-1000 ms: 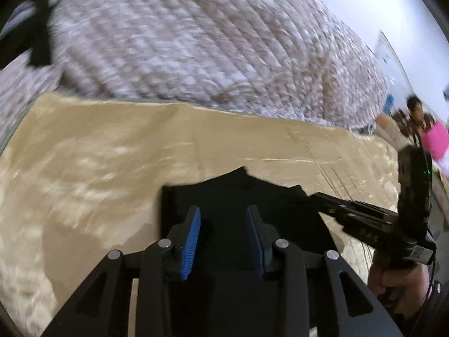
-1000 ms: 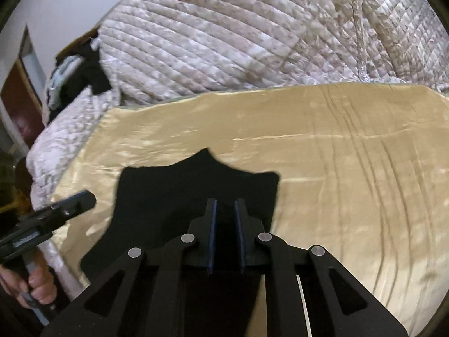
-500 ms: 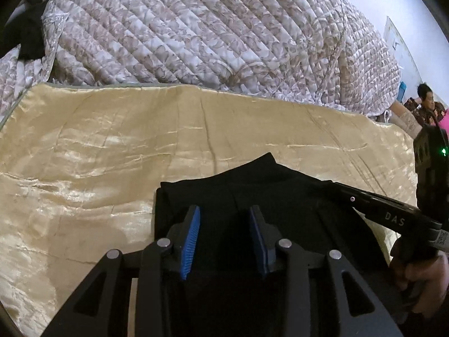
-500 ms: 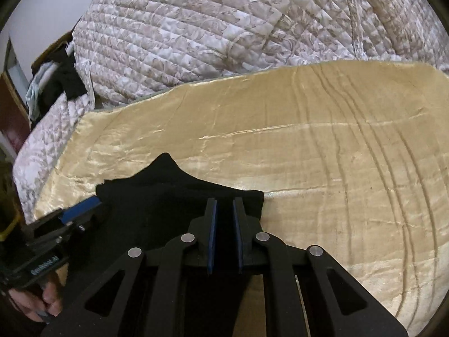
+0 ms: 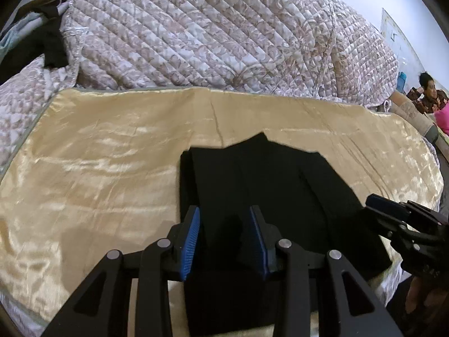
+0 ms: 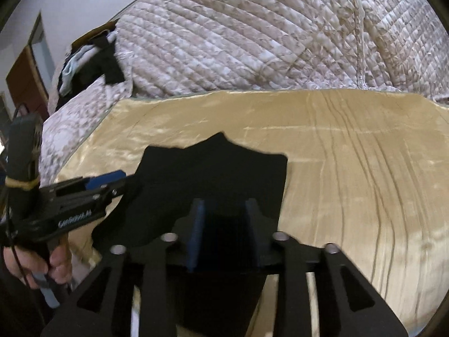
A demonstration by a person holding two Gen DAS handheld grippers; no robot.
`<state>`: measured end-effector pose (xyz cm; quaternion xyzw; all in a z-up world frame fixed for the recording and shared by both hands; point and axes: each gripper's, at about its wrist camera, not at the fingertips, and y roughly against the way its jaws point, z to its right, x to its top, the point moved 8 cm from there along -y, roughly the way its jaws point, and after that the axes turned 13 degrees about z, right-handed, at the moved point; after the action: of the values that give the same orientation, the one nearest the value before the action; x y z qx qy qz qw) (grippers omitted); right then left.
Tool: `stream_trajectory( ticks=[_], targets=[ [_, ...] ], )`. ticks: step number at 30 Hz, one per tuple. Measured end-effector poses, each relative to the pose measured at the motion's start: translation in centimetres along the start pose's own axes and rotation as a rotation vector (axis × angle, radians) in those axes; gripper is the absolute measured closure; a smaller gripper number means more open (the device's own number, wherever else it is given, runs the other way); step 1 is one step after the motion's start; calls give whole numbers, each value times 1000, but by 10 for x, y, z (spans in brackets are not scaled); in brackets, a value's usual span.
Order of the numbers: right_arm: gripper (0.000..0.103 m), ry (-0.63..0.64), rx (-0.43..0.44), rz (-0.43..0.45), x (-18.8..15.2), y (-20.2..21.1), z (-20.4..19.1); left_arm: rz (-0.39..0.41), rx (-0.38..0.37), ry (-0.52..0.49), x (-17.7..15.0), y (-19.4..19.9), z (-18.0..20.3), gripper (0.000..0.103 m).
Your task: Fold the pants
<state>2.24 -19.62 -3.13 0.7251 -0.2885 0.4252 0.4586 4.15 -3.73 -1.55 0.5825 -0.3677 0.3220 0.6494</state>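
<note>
Pants black, folds indistinct, near edge hidden

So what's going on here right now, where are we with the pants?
A person is folding black pants on a gold satin sheet spread over a bed, with a quilted comforter bunched behind. The pants lie in a compact folded stack near the bed's front edge. The left gripper is open over the near part of the stack. The right gripper is also open, gripping nothing.
</note>
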Motion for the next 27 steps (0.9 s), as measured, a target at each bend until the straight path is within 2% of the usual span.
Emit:
stream_trajectory(
  ticks=[5,12,19,22,27],
  targets=[
    [64,47,-5,4,-20,16,-11,-22,29,-4,-24,11,-7,63],
    [64,134,-43,-38,-41,6,-12,-8,32,-8,-30,11,-8,63],
    [65,111,-40,-23,-33,15,-11,13,35,-14,-27,19,-10,64],
    [65,82,-39,-3,-32,26,-11,14,16,13,-33,28,-13,64],
    [65,83,-44,-41,-45,21,-9,12,16,35,-38,31,-17,63]
  ],
)
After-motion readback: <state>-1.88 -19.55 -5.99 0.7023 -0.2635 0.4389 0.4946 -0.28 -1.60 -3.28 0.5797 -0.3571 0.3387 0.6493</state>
